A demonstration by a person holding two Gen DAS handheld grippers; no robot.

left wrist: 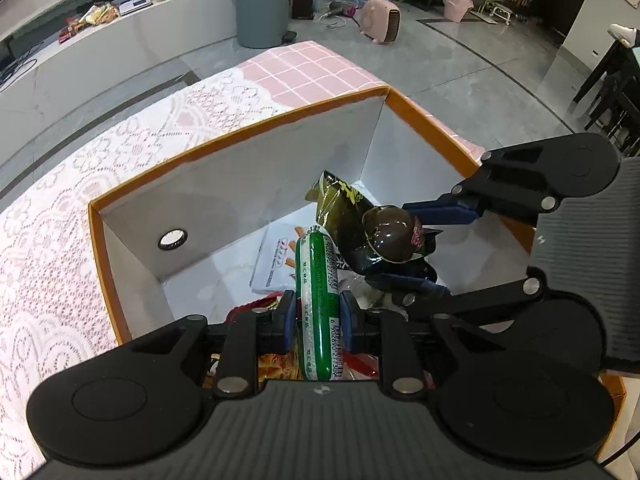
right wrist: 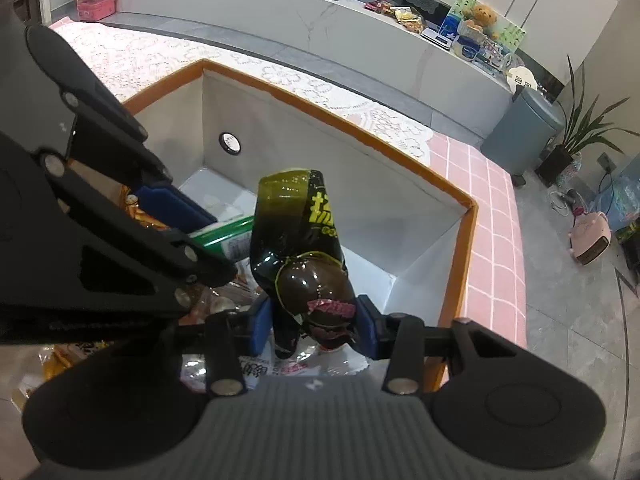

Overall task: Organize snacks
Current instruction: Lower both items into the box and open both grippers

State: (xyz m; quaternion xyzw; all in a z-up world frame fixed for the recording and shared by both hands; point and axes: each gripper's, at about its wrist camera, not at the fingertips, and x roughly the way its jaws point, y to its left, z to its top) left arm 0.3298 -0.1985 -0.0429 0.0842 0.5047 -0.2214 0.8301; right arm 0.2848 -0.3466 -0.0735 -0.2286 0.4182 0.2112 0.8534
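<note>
A: What does each gripper have?

B: The left gripper (left wrist: 318, 322) has its blue fingers (left wrist: 289, 322) clamped on a green sausage stick (left wrist: 318, 292), pressing its sides near the lower half. The right gripper (right wrist: 314, 322) carries a dark glossy snack packet (right wrist: 304, 240); its fingers (right wrist: 366, 326) sit either side of the round bulge at the packet's lower end and seem to touch it, though the hold looks looser than the left one.

A: And where are both things?

B: Over the open box (left wrist: 240, 184), the one with white inner walls and an orange rim, standing on the desk (left wrist: 60, 220) with its lace cover. Both hang above the other snacks (left wrist: 280, 260) already lying on the box floor.

A: How will the sausage handle?

B: I judge it light and fairly firm, a smooth cylinder in tight plastic film. Slippery, so a grip across the middle is safest; it could slide lengthwise between the fingers.

A: The packet?

B: Soft, crinkly foil, shiny and slick. The upper flap is limp and gives nothing to hold; the rounded bulge is the only solid part, probably something hard inside. Squeezing there works, but the film may slip off the curve.

A: Fragile?

B: Neither looks so. The box seems stiff card, with a metal-ringed hole (left wrist: 173, 239) in one wall.
</note>
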